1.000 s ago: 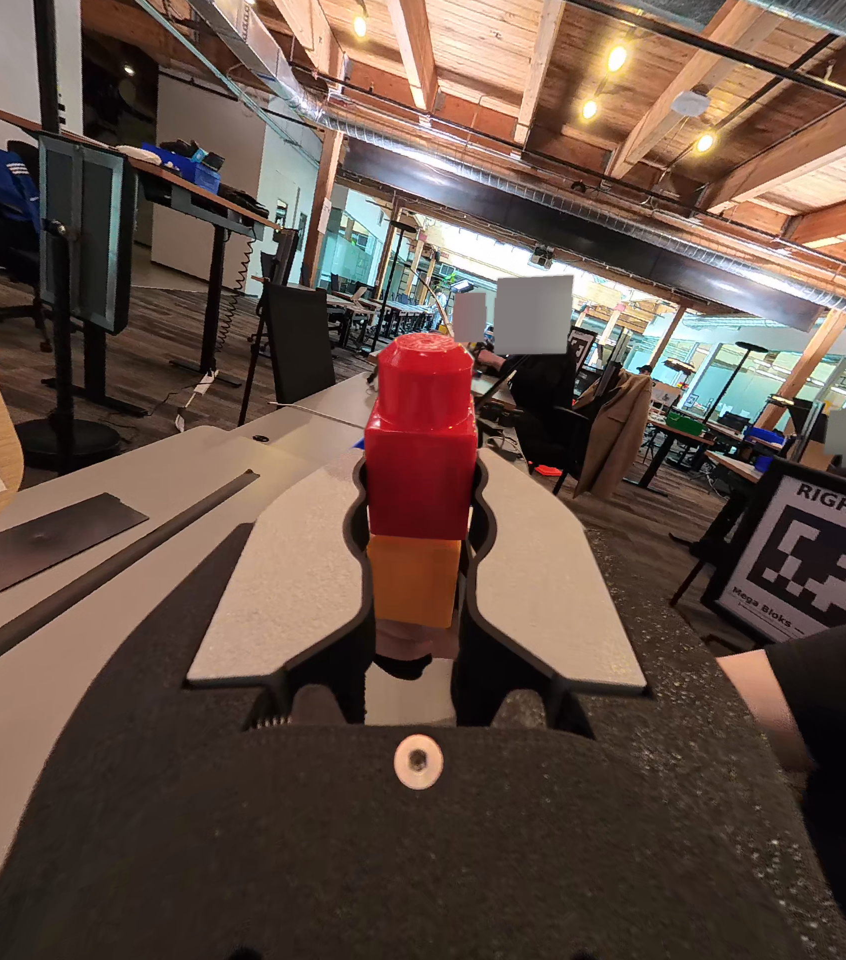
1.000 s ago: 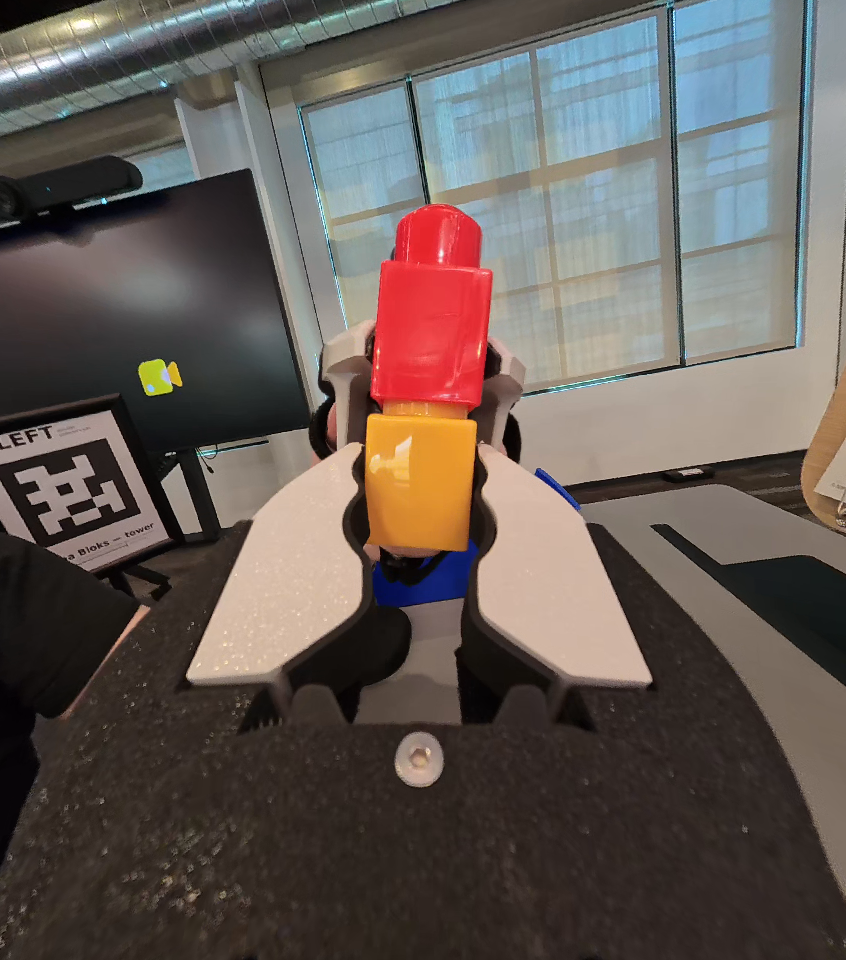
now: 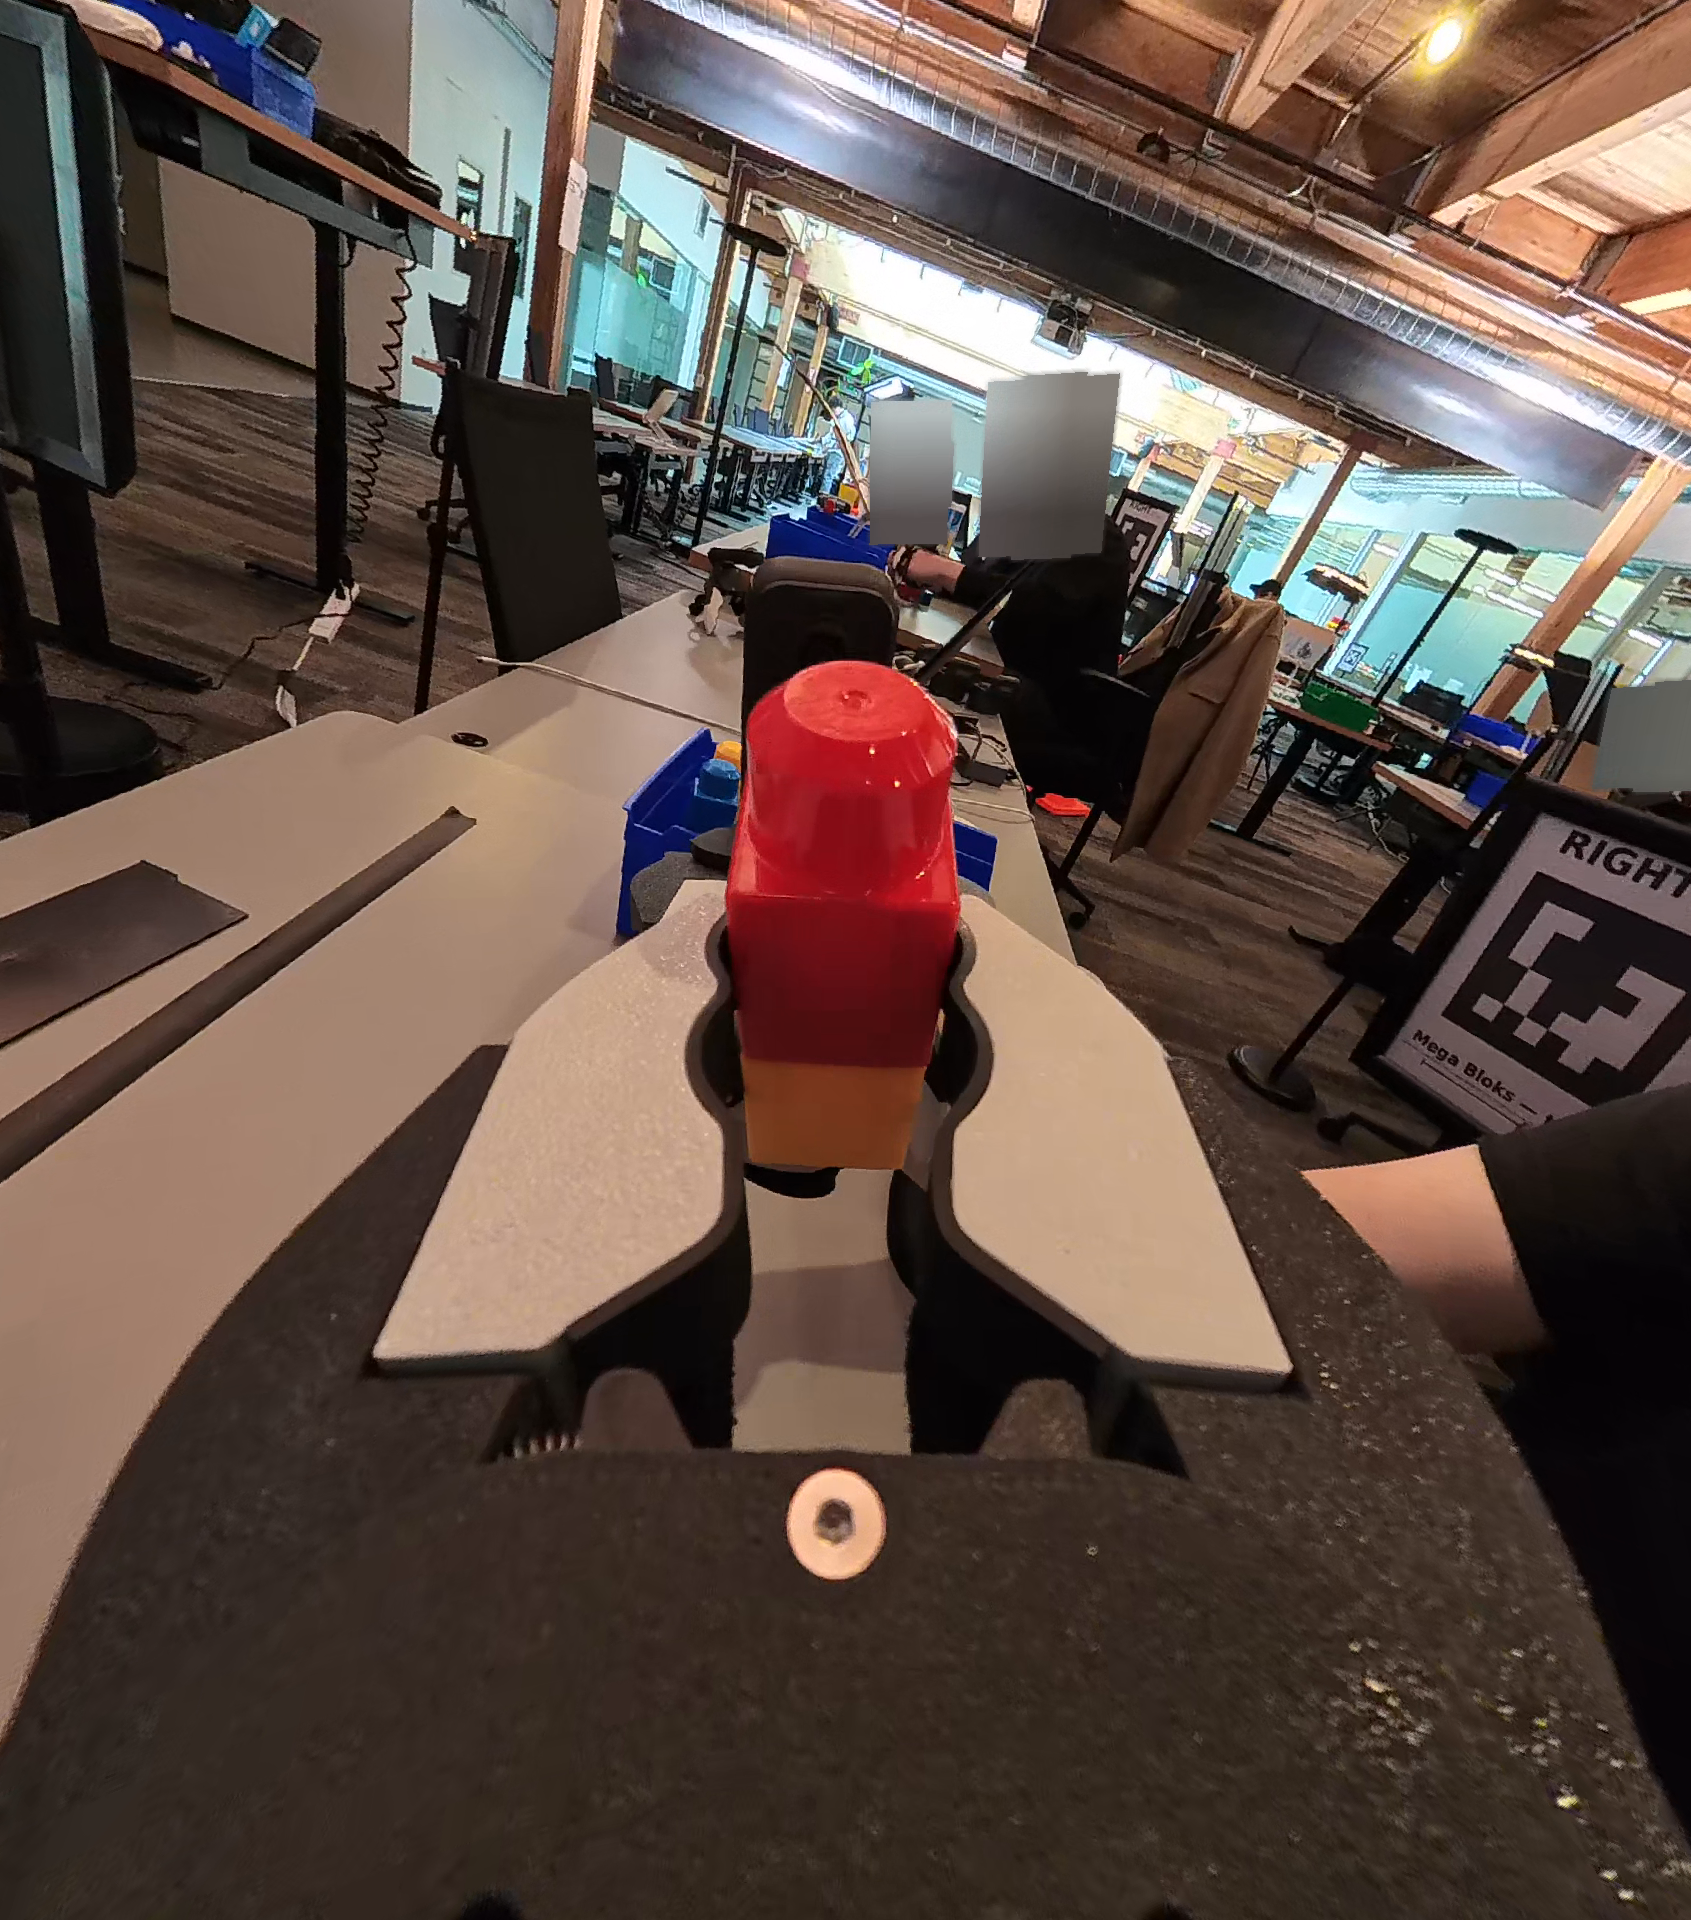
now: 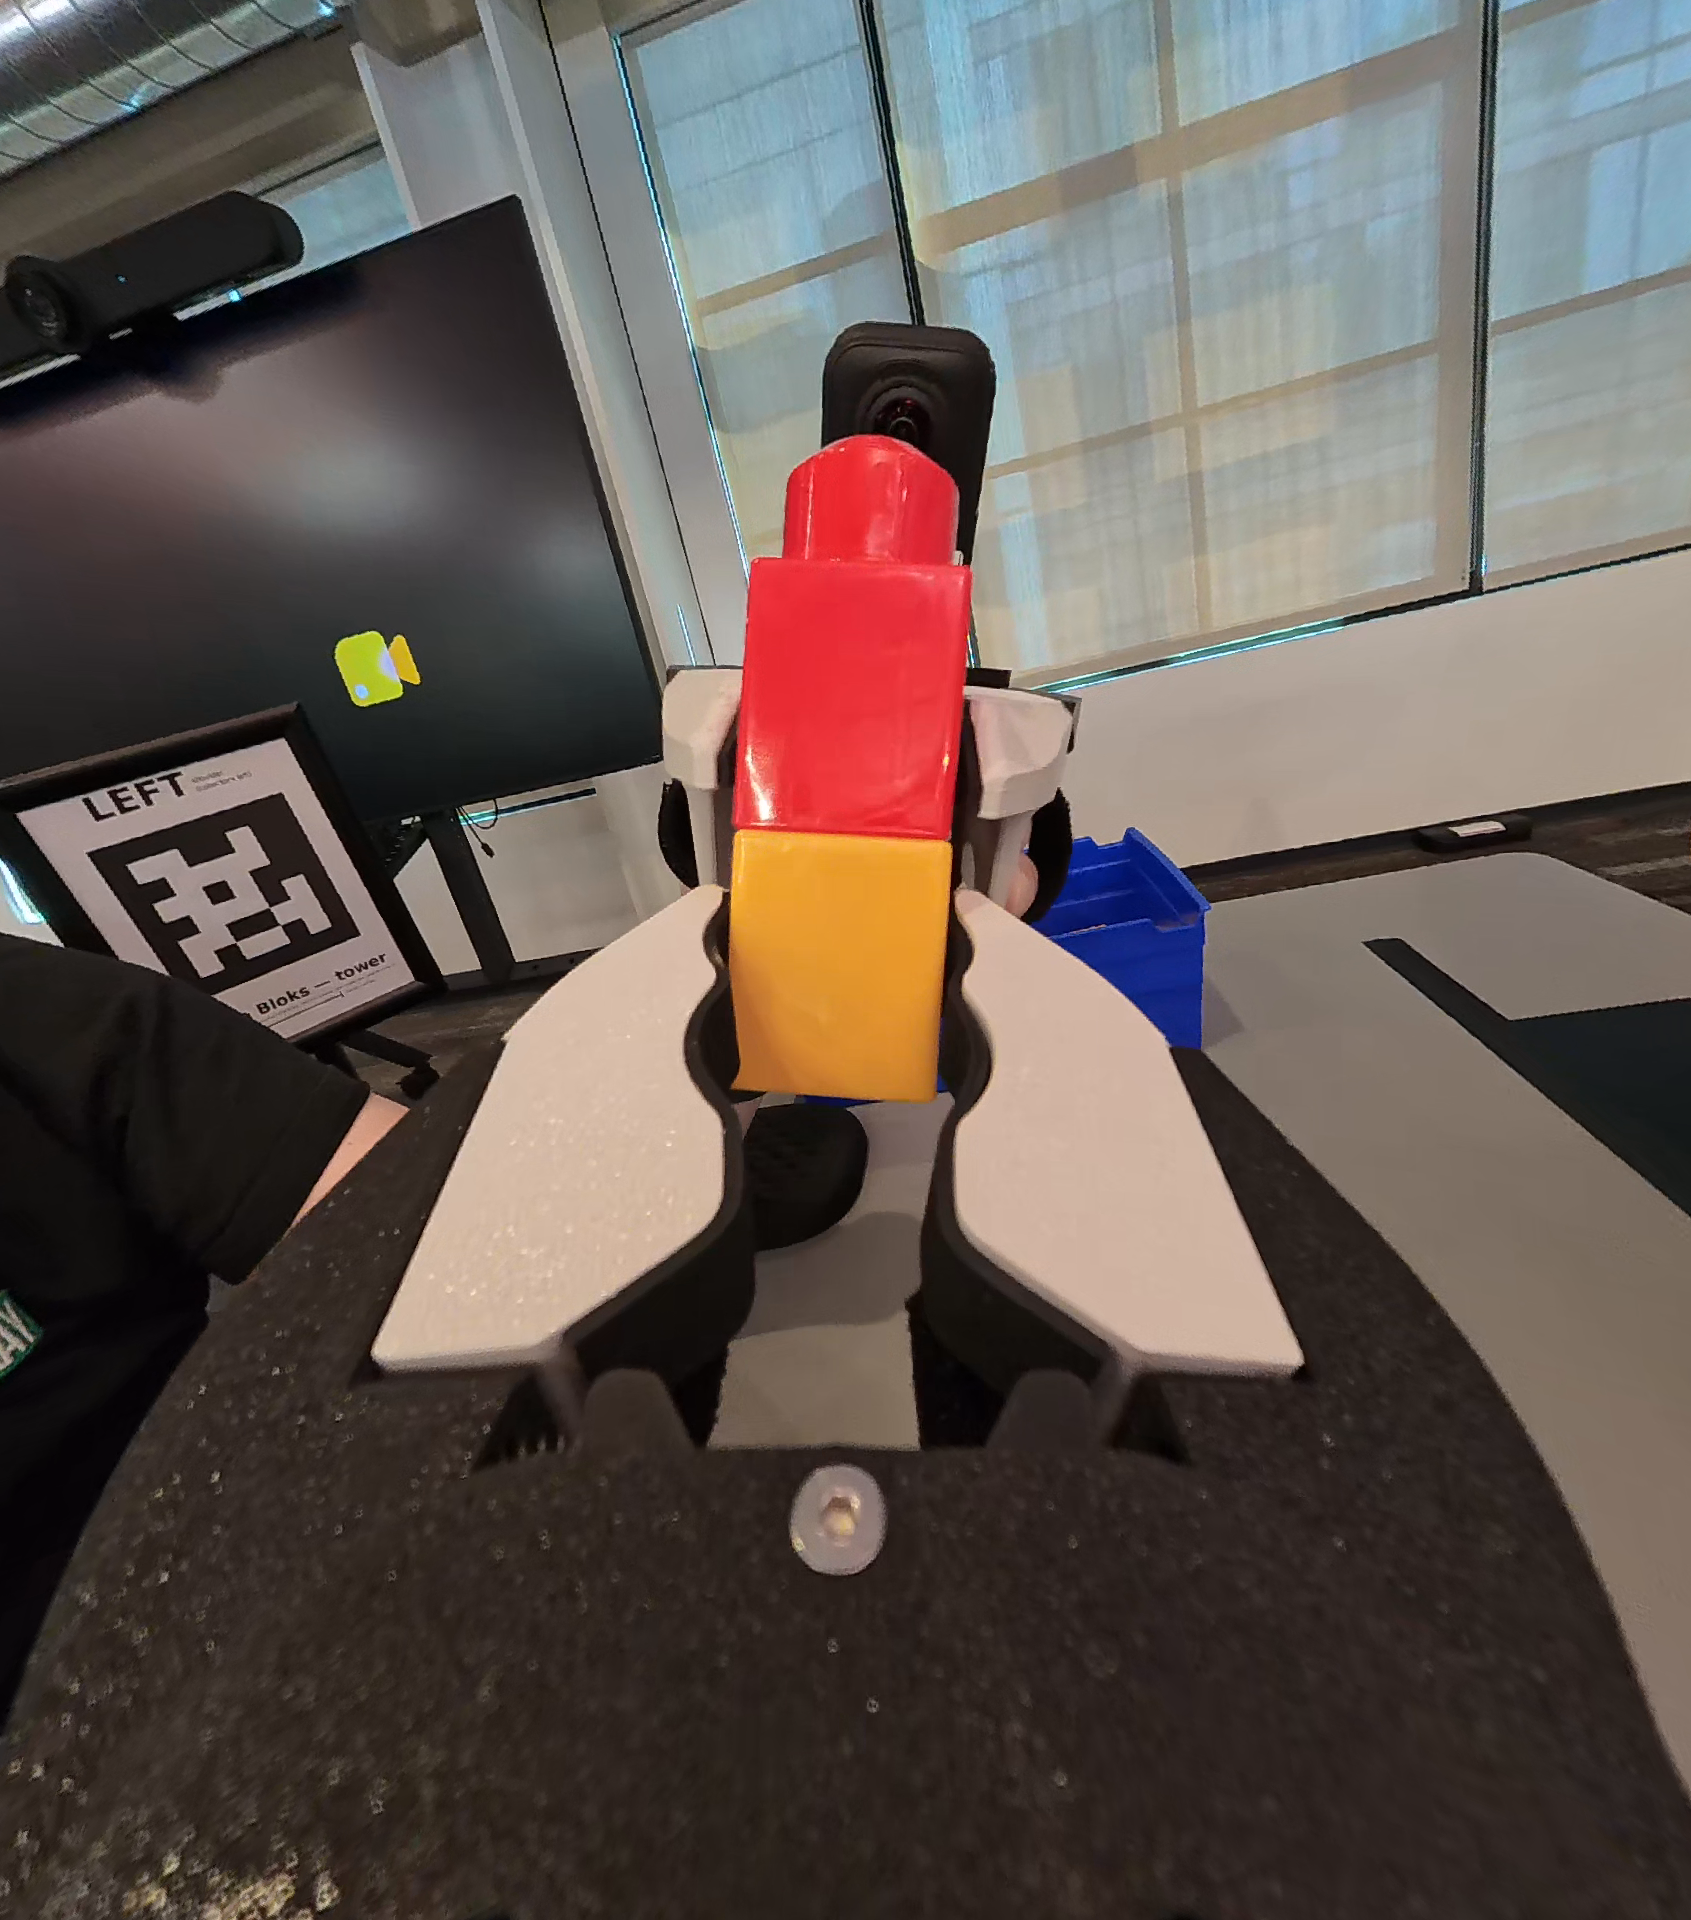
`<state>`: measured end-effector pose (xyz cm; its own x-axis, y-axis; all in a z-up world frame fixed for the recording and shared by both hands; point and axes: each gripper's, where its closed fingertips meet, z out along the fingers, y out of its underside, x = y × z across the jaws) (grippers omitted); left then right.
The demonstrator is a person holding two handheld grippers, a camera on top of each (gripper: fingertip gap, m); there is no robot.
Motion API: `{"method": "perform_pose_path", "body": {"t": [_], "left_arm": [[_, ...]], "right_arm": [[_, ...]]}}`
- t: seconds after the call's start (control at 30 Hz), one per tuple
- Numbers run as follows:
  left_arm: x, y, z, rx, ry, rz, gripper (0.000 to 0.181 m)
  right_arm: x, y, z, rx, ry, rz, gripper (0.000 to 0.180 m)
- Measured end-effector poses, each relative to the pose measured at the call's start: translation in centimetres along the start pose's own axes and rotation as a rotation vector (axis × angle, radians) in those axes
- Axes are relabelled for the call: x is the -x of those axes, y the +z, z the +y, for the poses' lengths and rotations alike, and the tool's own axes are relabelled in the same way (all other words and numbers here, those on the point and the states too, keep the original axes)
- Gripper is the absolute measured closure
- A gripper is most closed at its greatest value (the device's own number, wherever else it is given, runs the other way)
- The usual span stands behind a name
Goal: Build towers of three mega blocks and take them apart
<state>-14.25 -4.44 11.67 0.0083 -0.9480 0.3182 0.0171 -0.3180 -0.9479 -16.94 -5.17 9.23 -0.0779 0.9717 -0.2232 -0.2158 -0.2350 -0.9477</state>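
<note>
A red block (image 3: 836, 935) sits pressed flush on a yellow block (image 3: 830, 1117), stud up, held in the air between both grippers. My left gripper (image 3: 841, 966) is shut on the red block. My right gripper (image 4: 841, 935) is shut on the yellow block (image 4: 836, 966), with the red block (image 4: 851, 696) above it. The grippers face each other. The left gripper's grey fingers (image 4: 1023, 758) show behind the red block in the right wrist view. No third block is on the stack.
A blue bin (image 3: 659, 831) with loose blocks stands on the grey table (image 3: 197, 1143) beyond the stack; it also shows in the right wrist view (image 4: 1132, 935). Framed marker signs (image 3: 1610, 987) (image 4: 217, 894) stand beside the table. A black mat (image 4: 1651, 1070) lies to the right.
The gap between the red and yellow blocks has closed; they now sit flush. Both grippers have tilted down, and the blue bin has come into the left wrist view.
</note>
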Motion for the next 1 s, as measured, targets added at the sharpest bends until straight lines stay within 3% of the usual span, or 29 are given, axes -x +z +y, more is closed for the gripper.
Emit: {"method": "perform_pose_path", "body": {"t": [0.73,1.0], "left_arm": [[0.14,0.09,-0.28,-0.023,-0.009,-0.008,0.145],[-0.20,-0.36,-0.65,-0.030,-0.033,0.001,0.146]], "right_arm": [[-0.07,-0.20,-0.36,-0.008,0.033,-0.002,0.144],[0.10,0.28,-0.80,0.046,0.019,0.082,0.143]]}}
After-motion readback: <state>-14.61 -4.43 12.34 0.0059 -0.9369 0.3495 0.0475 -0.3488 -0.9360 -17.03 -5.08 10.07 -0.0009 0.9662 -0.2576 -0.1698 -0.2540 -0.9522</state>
